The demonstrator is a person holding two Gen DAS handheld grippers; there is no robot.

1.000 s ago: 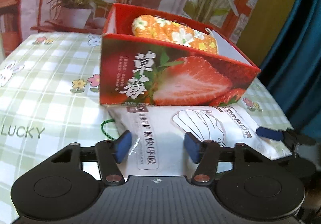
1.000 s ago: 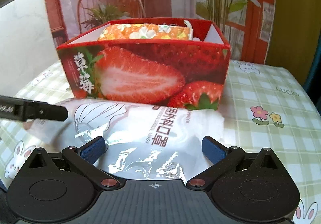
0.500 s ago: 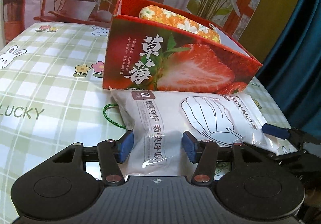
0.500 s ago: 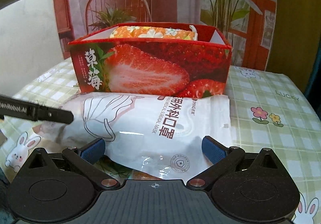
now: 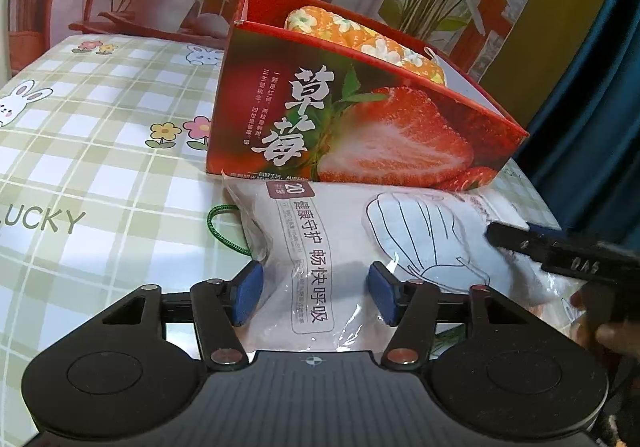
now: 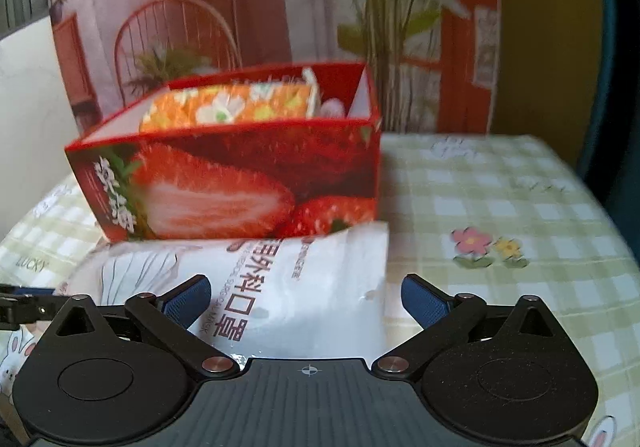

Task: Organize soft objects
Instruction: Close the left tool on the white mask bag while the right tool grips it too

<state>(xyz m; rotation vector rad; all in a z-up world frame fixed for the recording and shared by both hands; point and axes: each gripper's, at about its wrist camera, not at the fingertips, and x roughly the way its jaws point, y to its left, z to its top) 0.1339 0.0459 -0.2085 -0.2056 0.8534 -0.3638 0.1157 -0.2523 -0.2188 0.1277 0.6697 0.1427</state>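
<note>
left tongs point(image 5: 314, 293): jaws opening, mask pack point(image 5: 360, 247) between the pads, not pressed. right tongs point(image 6: 306, 301): wide, jaws closing, pack's right end between them, ungripped. pack lies flat on checked table point(image 5: 100, 151), far edge touching strawberry box point(image 5: 360, 127). green cord point(image 5: 224, 227) pokes out at its left. orange floral pouch point(image 6: 228, 107) sits inside box.

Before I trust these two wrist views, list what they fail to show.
- Strawberry box: its floor and whatever sits beside the orange floral bundle, hidden by the front wall in both views.
- Mask pack: near edge covered by the left tool body; what the green cord joins lies underneath.
- Right wrist view: blurred, so box lettering is unreadable.
- Right tool: in the left view, only one finger shows.
</note>
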